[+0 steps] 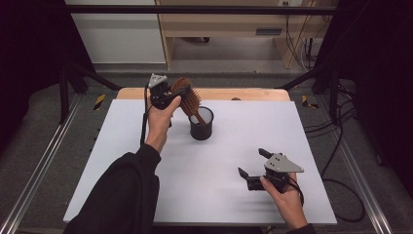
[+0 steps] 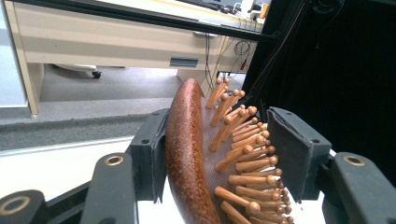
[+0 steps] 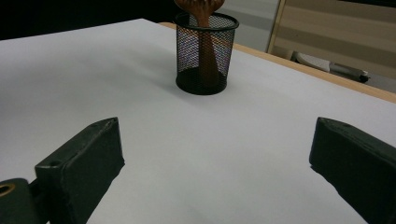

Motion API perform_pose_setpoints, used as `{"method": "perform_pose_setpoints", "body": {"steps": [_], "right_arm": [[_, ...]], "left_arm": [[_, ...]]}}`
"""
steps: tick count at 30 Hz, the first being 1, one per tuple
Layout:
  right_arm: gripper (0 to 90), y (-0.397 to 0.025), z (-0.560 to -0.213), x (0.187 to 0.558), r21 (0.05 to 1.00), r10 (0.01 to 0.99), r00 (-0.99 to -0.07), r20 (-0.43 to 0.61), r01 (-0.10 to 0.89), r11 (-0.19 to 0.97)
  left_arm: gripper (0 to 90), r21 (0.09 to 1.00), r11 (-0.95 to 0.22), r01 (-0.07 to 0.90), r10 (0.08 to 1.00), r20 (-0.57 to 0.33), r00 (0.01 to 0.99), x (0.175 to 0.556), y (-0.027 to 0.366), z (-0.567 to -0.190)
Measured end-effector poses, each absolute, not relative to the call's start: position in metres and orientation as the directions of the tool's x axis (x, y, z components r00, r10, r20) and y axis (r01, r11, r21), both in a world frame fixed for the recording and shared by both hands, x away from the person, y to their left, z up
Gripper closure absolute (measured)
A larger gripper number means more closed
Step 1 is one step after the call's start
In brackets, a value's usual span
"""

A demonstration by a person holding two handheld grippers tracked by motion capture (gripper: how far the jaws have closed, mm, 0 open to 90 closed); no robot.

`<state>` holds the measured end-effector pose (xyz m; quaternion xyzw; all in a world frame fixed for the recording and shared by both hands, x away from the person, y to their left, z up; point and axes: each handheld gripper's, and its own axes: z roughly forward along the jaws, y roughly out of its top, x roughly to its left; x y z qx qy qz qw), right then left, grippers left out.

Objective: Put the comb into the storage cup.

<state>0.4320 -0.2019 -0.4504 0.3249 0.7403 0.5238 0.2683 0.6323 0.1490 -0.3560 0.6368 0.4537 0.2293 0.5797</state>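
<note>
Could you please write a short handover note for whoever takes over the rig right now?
Left tongs: shut on the head of the wooden hairbrush, held above the cup.
Right tongs: open, holding nothing, low over the white table near its front right.
Black mesh cup: upright at the middle back of the table; the brush handle is already inside it.
Done: brush picked up, handle in the cup.
Left: probably lower the brush fully, open the left tongs and pull back.
</note>
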Motion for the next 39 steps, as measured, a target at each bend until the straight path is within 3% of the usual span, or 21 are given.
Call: {"method": "perform_pose_setpoints", "body": {"steps": [39], "right_arm": [[3.0, -0.2008, -0.4515, 0.4323, 0.947, 0.760, -0.647, -0.058, 0.206, 0.248]], "left_arm": [[38.9, 0.948, 0.084, 0.306, 0.853, -0.227, 0.469, 0.6340, 0.1531, -0.3593]]}}
